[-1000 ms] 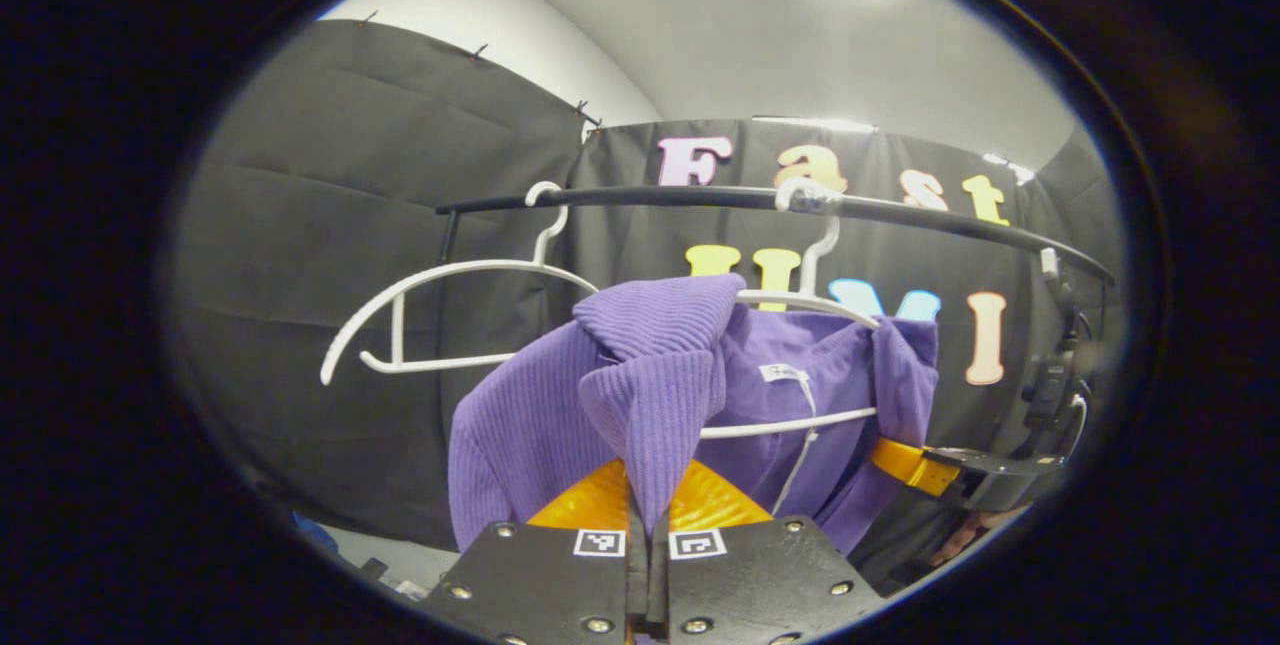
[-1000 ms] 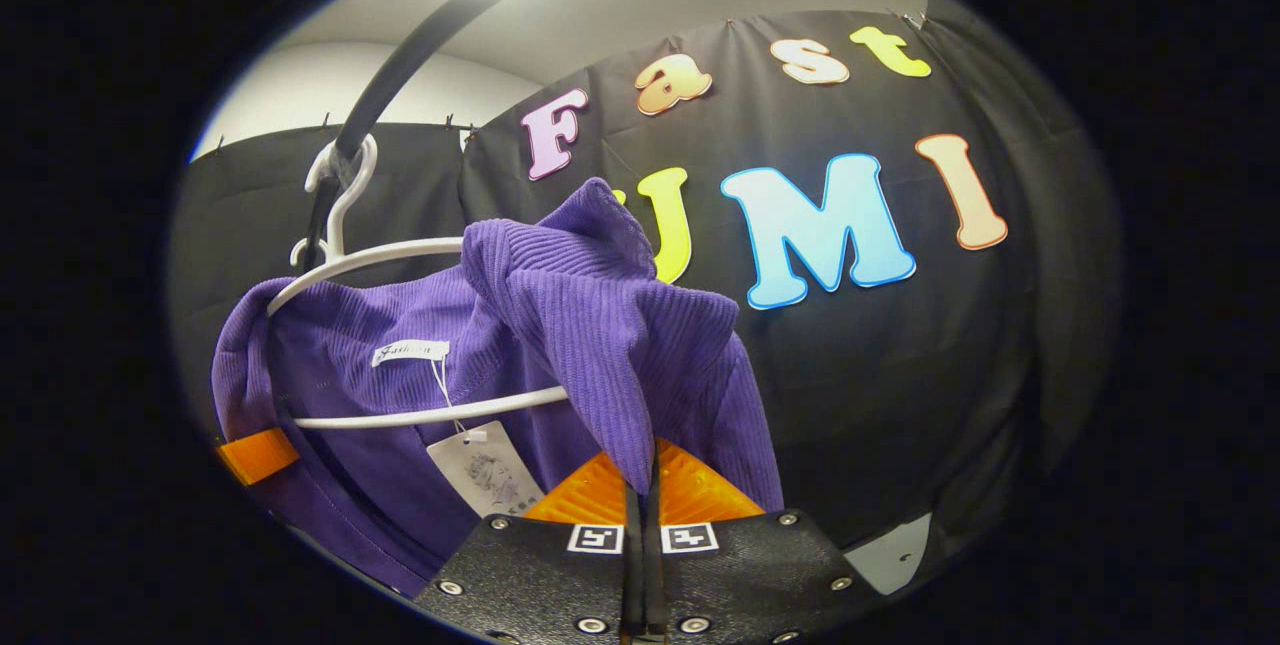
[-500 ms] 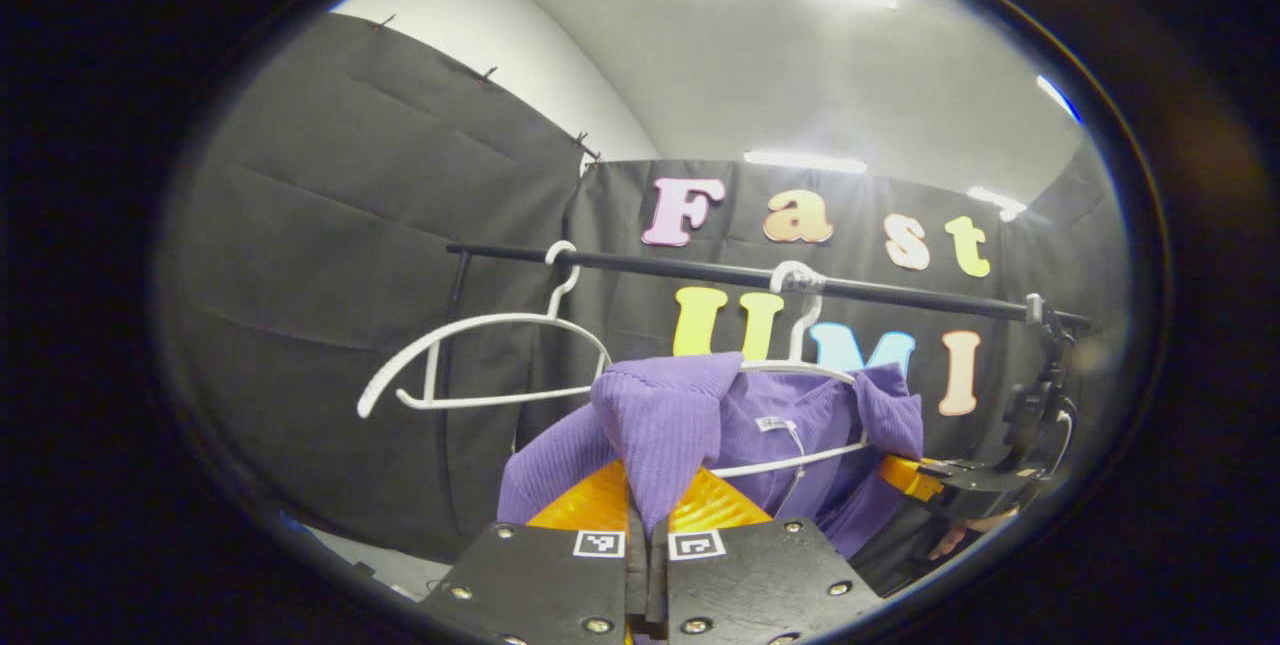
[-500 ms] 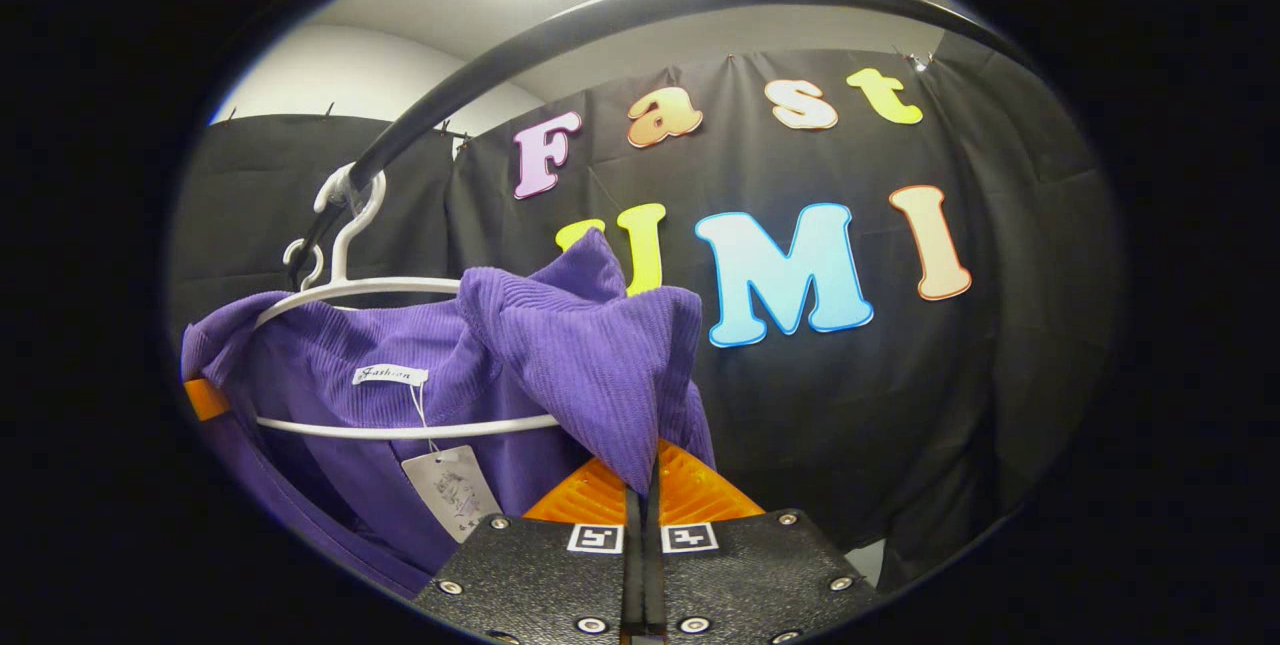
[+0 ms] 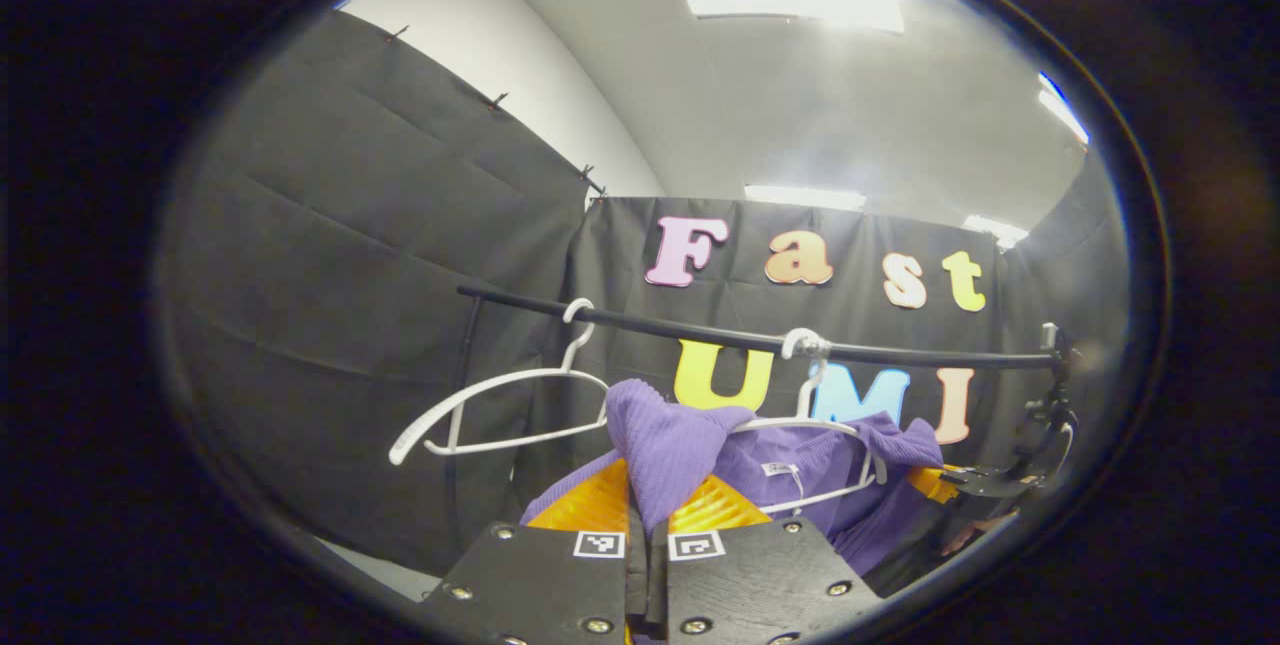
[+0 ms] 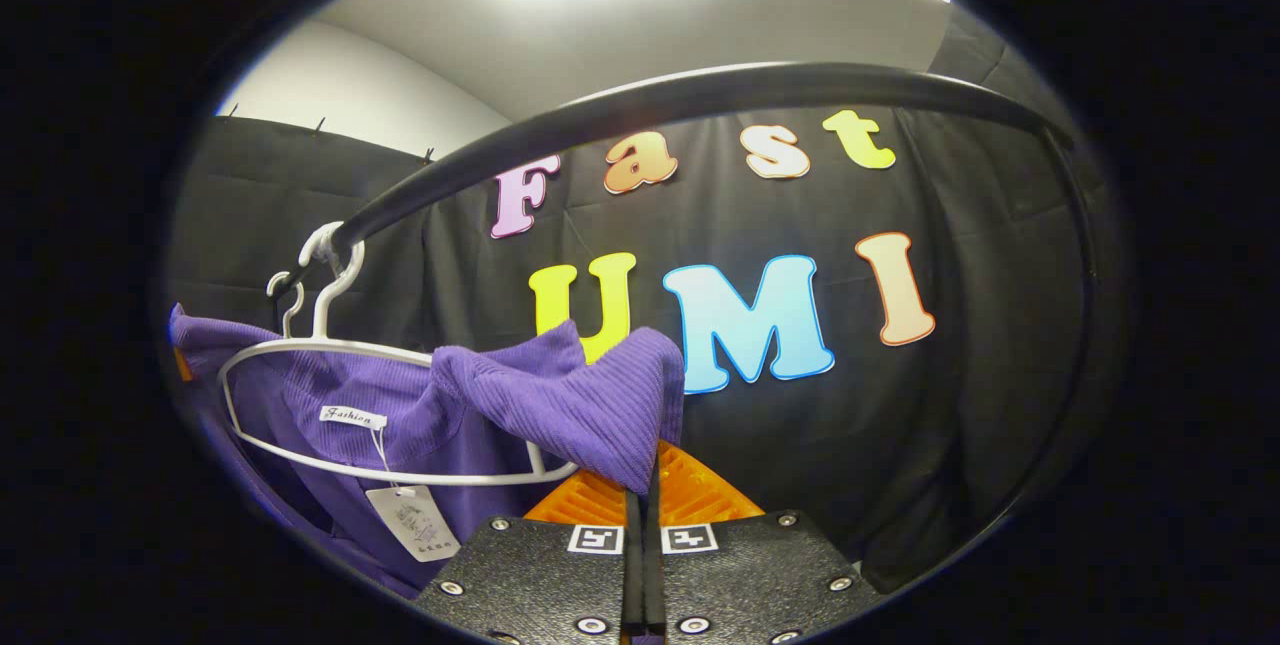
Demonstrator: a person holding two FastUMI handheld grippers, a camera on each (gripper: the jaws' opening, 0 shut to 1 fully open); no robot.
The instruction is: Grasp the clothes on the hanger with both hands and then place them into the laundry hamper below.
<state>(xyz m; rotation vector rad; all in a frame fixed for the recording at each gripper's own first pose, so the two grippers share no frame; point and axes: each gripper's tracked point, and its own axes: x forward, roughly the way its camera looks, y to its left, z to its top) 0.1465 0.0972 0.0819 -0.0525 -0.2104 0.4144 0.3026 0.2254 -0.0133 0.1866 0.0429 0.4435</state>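
In the left gripper view, the left gripper [image 5: 648, 525] is seen at the bottom with its two fingers pressed together on a fold of the purple garment [image 5: 668, 445]; the ribbed cloth is pinched between them and rises above the tips in a peak. Behind that fold, the rest of the garment is draped over a white hanger [image 5: 820, 445], whose hook is caught on the black rail [image 5: 700, 330]. A second white hanger [image 5: 500, 405], bare, is hung on the same rail further to the left of the view. At the right edge of this view the other gripper is seen at the garment's far shoulder, with part of a hand [image 5: 965, 535] below it.

In the right gripper view, the right gripper [image 6: 640, 515] is likewise closed on the garment [image 6: 590, 400], a thick fold of it being clamped between both fingers and lifted over the hanger's end. The hanger [image 6: 330, 350] is shown with the neckline inside its loop, a small label [image 6: 352, 416] sewn at the collar and a paper tag [image 6: 412, 522] dangling beneath on a string. The hook is held on the rail [image 6: 640, 105], which arcs overhead. Whether the garment's weight is borne by the hanger or by the grippers cannot be told.
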